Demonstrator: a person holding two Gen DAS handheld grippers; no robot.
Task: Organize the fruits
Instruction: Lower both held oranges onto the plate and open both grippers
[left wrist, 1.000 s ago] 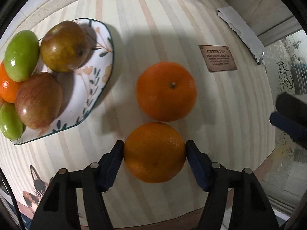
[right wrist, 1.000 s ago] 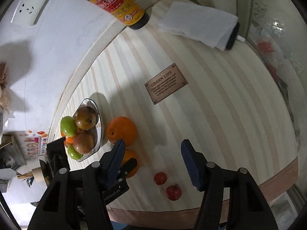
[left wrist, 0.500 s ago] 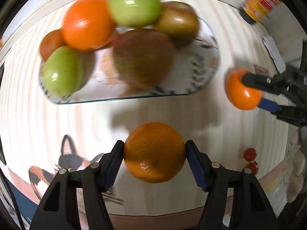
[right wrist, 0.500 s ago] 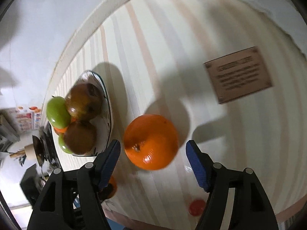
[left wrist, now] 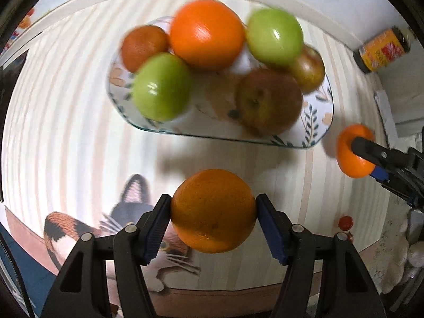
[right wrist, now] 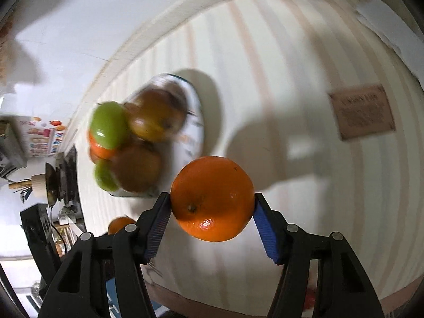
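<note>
Two oranges carried toward the fruit plate

The left hand-held gripper [left wrist: 213, 212] is clamped on an orange [left wrist: 213, 210] above the counter [left wrist: 66, 132], with the plate [left wrist: 312, 129] of apples and oranges straight ahead. The right hand-held gripper [right wrist: 212, 212], whose jaws have just been closing, pinches a second orange [right wrist: 212, 201]; the plate lies up and to its left. The left one looks nearer. The heaped fruit leaves bare plate only on the near side.

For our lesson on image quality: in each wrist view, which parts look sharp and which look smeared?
Left wrist view: the held orange is sharp, the plate fruit smeared. Right wrist view: its orange is crisp, the plate and plaque blurred.
</note>
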